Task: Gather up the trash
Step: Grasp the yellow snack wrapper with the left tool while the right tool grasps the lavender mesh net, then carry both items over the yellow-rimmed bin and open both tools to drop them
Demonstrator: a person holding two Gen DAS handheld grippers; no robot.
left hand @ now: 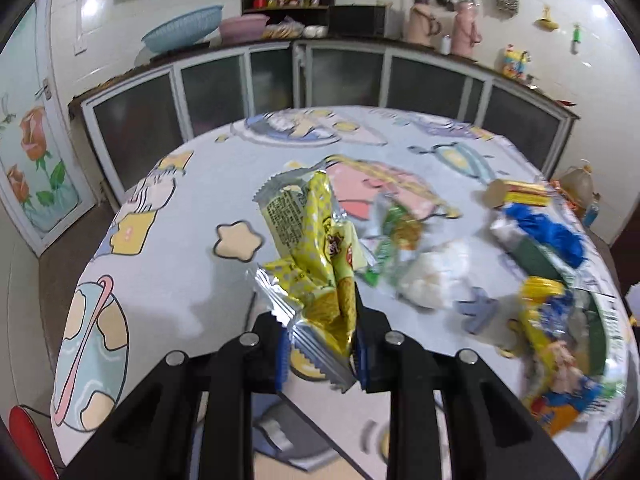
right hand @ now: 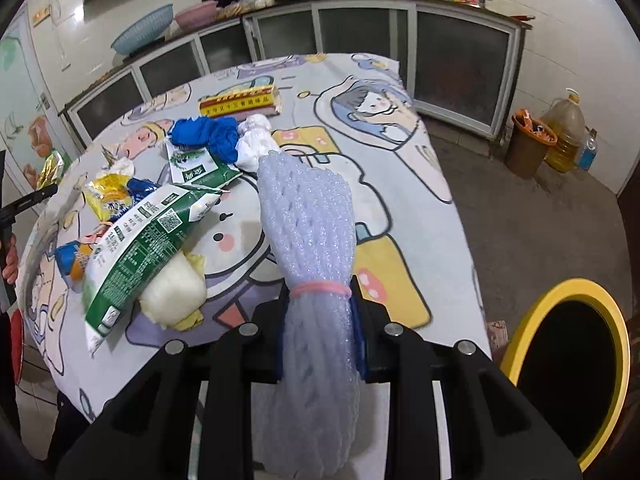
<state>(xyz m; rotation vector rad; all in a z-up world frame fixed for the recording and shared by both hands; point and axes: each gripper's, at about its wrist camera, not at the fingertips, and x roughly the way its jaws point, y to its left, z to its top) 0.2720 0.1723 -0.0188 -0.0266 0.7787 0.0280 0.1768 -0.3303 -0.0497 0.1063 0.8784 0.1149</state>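
My left gripper (left hand: 320, 344) is shut on a yellow snack wrapper (left hand: 316, 248) and holds it above the cartoon tablecloth (left hand: 168, 248). My right gripper (right hand: 320, 328) is shut on a bundle of pale foam netting (right hand: 312, 232) tied with a pink rubber band, held over the table's near right edge. Several pieces of trash lie on the table: a green and white bag (right hand: 140, 248), a blue cloth (right hand: 212, 136), a white wad (right hand: 172, 296), a yellow box (right hand: 240, 104). A yellow-rimmed bin (right hand: 576, 364) stands on the floor at the lower right.
A brown bucket (right hand: 528, 148) and an oil jug (right hand: 564, 132) stand on the floor by the cabinets (right hand: 460, 48). A red chair (left hand: 28, 440) shows at the left table edge. The left gripper's tip (right hand: 28, 200) shows at the far left.
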